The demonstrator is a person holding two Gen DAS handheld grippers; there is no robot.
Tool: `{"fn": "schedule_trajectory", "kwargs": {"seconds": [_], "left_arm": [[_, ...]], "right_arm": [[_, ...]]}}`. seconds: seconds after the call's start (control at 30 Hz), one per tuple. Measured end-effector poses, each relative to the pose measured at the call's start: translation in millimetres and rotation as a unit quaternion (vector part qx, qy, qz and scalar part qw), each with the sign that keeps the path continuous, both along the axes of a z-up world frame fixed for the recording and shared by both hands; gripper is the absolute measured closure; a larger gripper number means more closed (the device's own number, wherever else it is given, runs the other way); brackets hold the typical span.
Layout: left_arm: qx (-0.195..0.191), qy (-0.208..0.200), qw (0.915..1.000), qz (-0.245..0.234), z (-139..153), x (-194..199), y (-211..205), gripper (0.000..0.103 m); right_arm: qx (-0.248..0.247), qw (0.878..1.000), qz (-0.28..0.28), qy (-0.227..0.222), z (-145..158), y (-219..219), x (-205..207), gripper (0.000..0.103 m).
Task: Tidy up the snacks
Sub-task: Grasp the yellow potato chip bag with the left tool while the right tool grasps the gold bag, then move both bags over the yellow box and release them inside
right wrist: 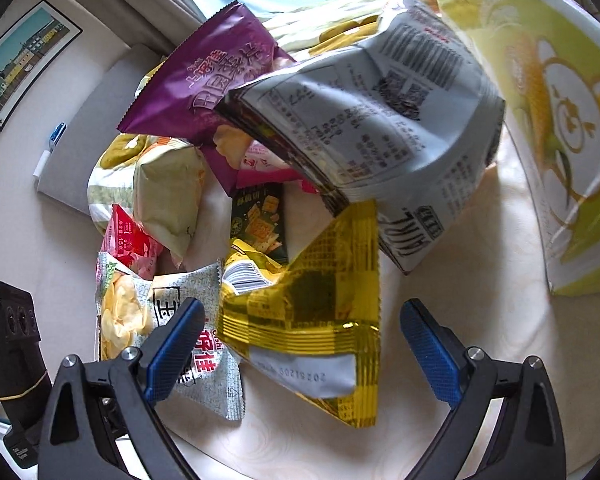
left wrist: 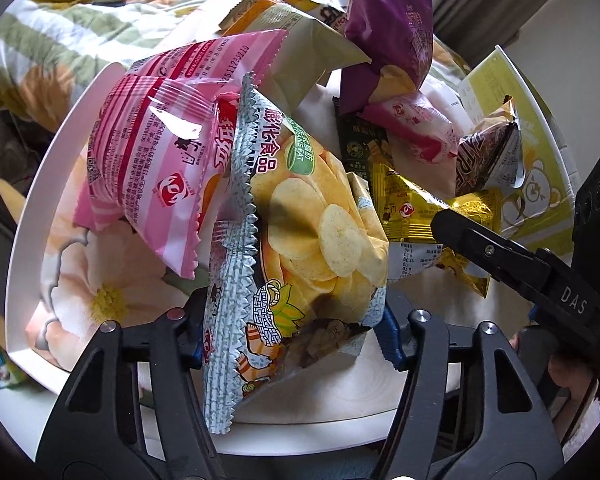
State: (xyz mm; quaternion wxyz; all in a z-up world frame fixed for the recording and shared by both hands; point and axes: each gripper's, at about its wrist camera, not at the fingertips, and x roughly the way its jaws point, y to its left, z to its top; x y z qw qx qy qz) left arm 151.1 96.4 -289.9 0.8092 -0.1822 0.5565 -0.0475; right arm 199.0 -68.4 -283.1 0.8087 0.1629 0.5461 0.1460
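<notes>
The left gripper had its fingers pinching the lower end of a potato chip bag, a grey-edged packet printed with pale chips, which stood tilted up from a heap of snacks; the blue pads pressed against its two sides. Just to its left a pink striped packet leaned against it, overlapping the edge of a white tray with a flower pattern inside. Behind, a purple packet and a beige-green bag stood at the back of the pile, with a small dark green packet and a yellow packet lying to the right; a yellow-green box with a cartoon bear stood at the far right.

The right gripper held its fingers spread wide, touching nothing firmly; the yellow packet lay between them on the cream table, and the left pad rested over the chip bag's corner. Above the yellow packet a large grey-white bag with a barcode rose, the purple packet behind it. A floral bedspread showed beyond the tray.
</notes>
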Motion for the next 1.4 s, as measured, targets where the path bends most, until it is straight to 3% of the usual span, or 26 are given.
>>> {"fn": "schedule_trajectory", "kwargs": {"seconds": [0.23,0.4,0.5,0.73,1.03,1.4], "left_arm": [[0.018,-0.007,0.9997,-0.017,5,-9,-8,0.045],[0.031,-0.014,0.999,-0.03,11,-14,-15,0.045],[0.031,-0.018,0.9988,-0.034,16,-15,-15,0.045],[0.037,-0.03,0.9979,-0.044,33,-19,-12,0.045],[0.039,-0.073,0.9943,-0.068,81,-22,-4,0.045],[0.02,-0.159,0.9782,-0.132,155,1,-32,0.045]], "right_arm": [[-0.001,1.0,0.021,0.005,-4,12,4,0.028],[-0.003,1.0,0.024,0.005,-4,22,4,0.034],[0.001,1.0,0.029,0.004,0,24,2,0.052],[-0.016,0.999,0.028,-0.011,18,33,-4,0.053],[-0.043,0.998,0.021,-0.052,75,31,-28,0.053],[-0.063,0.99,-0.048,-0.118,153,-16,-53,0.053]]}}
